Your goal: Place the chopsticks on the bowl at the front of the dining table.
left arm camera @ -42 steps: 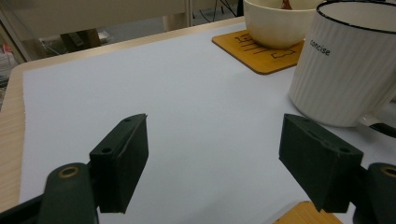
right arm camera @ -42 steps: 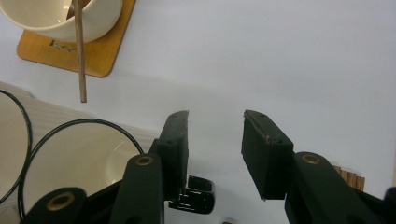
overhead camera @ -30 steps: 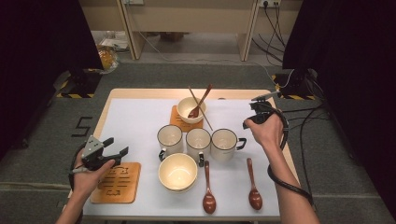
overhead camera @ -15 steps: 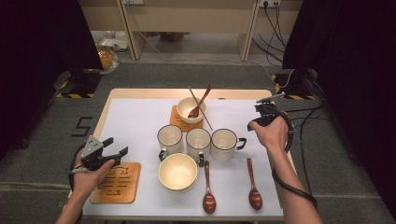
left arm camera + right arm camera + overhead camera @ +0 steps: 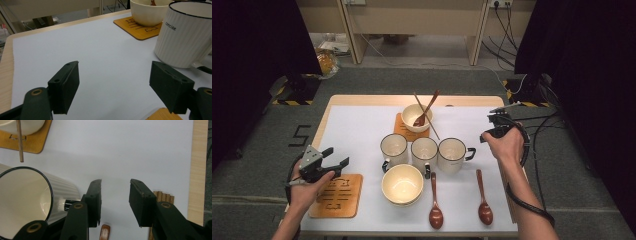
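mug [image 5: 27, 197]: white, ribbed, black rim & handle, empty.
R gripper [image 5: 115, 195]: I hold it released, just beside mug handle.
L gripper [image 5: 113, 82]: released, well apart from mug.

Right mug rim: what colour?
Black rim on the white ribbed right mug; right gripper view shows it best.

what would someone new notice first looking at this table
Probably the row of three white mugs mid-table, with an empty cream bowl just in front and two wooden spoons to its right. Behind them a second bowl on a coaster holds a spoon and chopsticks. The left gripper and right gripper hover open at either side.
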The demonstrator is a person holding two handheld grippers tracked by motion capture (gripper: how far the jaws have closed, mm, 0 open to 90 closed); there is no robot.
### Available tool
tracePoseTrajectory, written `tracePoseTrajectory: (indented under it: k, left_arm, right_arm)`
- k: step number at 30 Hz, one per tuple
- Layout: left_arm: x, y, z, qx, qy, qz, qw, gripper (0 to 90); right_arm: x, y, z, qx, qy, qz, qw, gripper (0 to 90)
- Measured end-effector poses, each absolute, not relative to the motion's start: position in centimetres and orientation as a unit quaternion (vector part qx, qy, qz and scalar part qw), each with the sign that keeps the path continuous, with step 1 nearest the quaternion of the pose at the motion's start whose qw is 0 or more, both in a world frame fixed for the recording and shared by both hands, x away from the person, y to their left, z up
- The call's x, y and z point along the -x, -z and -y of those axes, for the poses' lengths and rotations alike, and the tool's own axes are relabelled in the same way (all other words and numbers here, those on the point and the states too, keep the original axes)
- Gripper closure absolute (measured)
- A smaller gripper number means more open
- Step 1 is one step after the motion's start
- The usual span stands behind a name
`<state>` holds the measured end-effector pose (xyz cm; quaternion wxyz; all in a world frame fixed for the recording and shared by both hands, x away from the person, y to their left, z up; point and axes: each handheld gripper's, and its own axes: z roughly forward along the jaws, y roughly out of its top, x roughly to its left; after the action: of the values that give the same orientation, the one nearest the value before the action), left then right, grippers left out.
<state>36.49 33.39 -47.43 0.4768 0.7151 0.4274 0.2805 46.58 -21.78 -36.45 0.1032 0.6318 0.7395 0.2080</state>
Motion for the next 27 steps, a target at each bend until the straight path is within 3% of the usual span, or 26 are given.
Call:
tracePoseTrajectory:
  k: [27]
  left_arm:
    - [-36.4, 47.3, -33.3, -0.715, -0.281, -0.427, 0.477, 23.6]
  right_arm:
    - [-44.9, 39.2, 24.2, -0.652, -0.186, -0.729, 0.097, 63.3]
